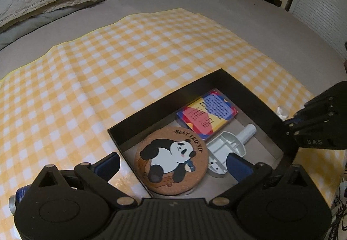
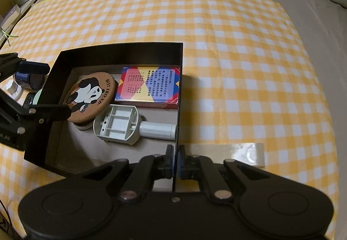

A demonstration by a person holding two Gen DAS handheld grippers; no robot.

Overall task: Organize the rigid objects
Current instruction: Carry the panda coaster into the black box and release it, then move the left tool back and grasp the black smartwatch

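Box (image 2: 121, 53) near corner free; far side crowded.

Rough cork coaster (image 1: 171, 159) with printed panda, glossy card box (image 2: 148, 86), matt grey plastic part (image 2: 118, 124), all inside a matt black box (image 2: 121, 53) on smooth checked cloth (image 2: 238, 44).

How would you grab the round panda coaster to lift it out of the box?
Probably pinch the panda coaster at its raised rim, coming from above. It lies tilted, propped on something beneath it, so that edge is off the floor of the black box. The left gripper is open around it.
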